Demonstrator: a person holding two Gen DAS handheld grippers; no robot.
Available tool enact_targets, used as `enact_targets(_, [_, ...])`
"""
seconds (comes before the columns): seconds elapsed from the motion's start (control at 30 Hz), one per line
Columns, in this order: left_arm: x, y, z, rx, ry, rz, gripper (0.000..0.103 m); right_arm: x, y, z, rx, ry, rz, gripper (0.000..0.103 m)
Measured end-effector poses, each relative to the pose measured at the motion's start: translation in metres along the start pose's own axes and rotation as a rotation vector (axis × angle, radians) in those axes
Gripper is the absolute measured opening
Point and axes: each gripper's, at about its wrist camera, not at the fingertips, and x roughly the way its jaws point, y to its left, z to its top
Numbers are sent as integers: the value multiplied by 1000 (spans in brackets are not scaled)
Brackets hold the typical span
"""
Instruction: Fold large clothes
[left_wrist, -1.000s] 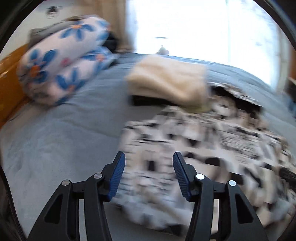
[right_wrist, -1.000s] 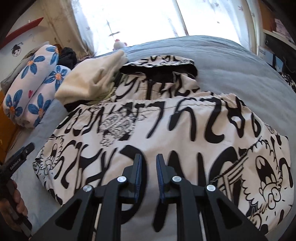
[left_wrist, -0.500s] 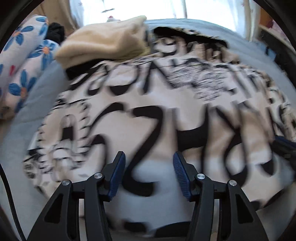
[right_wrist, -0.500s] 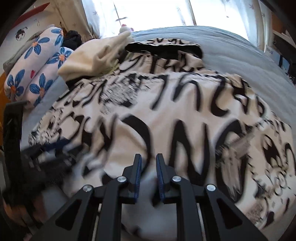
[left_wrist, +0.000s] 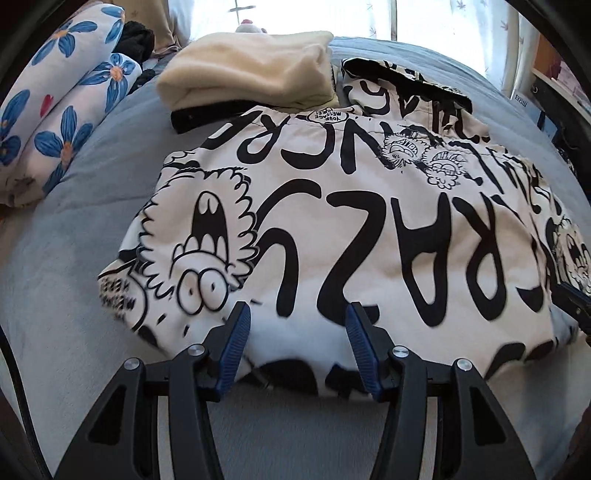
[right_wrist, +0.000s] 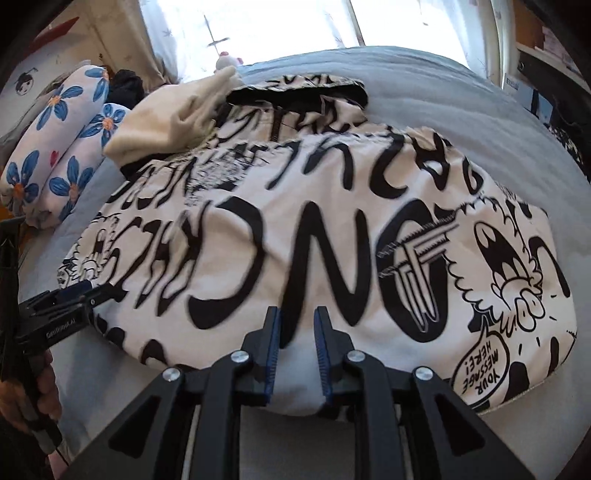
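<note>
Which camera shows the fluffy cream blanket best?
The left wrist view. There the folded cream blanket shows whole and sharp, lying past the printed jacket on the bed. In the right wrist view the blanket is smaller, off to the left, and the jacket covers part of it.

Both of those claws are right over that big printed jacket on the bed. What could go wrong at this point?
The left gripper is open and the right gripper only slightly apart, neither holding the printed jacket. The narrow one might catch just the top layer at the near hem. The folded cream garment overlaps the jacket's far edge, so lifting the jacket could topple it. Its hood may bunch.
</note>
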Motion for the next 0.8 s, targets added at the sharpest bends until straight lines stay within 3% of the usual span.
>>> enact_targets(0.2, [-26,5,0,4,-17,-33,53,-19,18,2,-32,-26,15,18])
enact_targets(0.47, [-56,-6,29,107,-84,-7,53,-43,14,28,-31,-39,29,19])
enact_targets(0.53, [-63,-9,40,128,-98,0,55,-49,13,36,-38,-47,27,23])
enact_targets(0.7, [-78,-18,68,196,-133,20,71,-60,12,56,-52,-49,27,27])
enact_targets(0.8, [-83,-26,80,266,-147,44,72,-63,11,67,-63,-35,17,27])
